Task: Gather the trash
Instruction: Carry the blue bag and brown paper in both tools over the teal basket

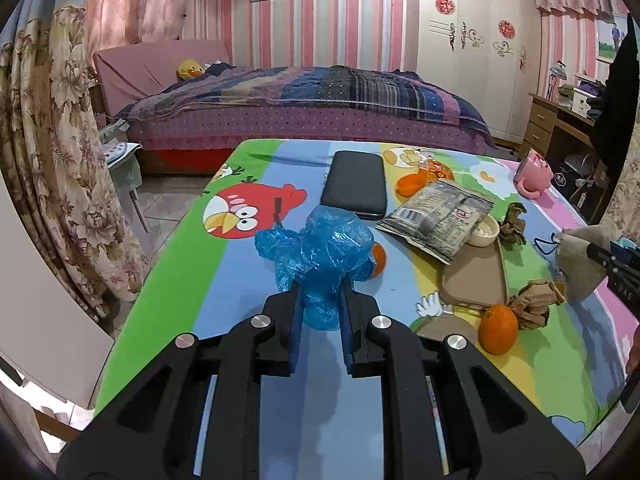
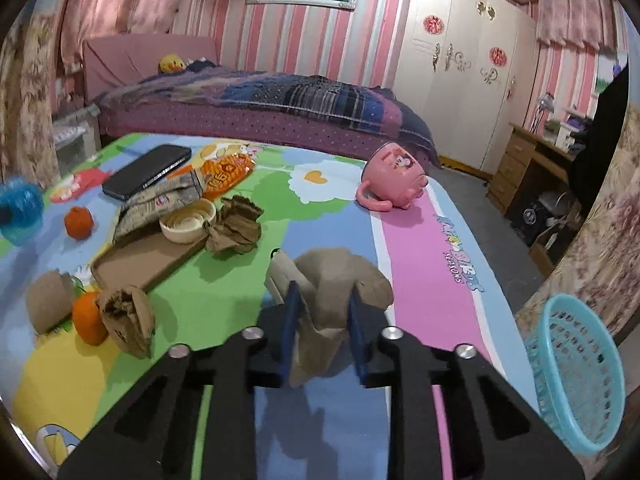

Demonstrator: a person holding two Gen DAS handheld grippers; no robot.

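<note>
My left gripper [image 1: 320, 300] is shut on a crumpled blue plastic bag [image 1: 320, 248], held just above the cartoon-print table cover [image 1: 180, 280]. My right gripper [image 2: 324, 300] is shut on a crumpled wad of brown paper [image 2: 340, 276] near the pink stripe of the cover. The same wad [image 1: 576, 256] shows at the right edge of the left wrist view, and the blue bag [image 2: 20, 208] at the far left of the right wrist view. More crumpled brown paper lies loose: one piece [image 2: 234, 226] by a small cream bowl [image 2: 188, 220], another [image 2: 128, 320] beside an orange [image 2: 90, 316].
A brown tray [image 2: 148, 256], a grey snack wrapper [image 1: 436, 216], an orange wrapper [image 2: 226, 172], a black phone [image 1: 356, 188], a second orange [image 2: 79, 222] and a tipped pink mug [image 2: 394, 180] sit on the table. A light blue basket [image 2: 576, 376] stands off the table's right edge. A bed lies beyond.
</note>
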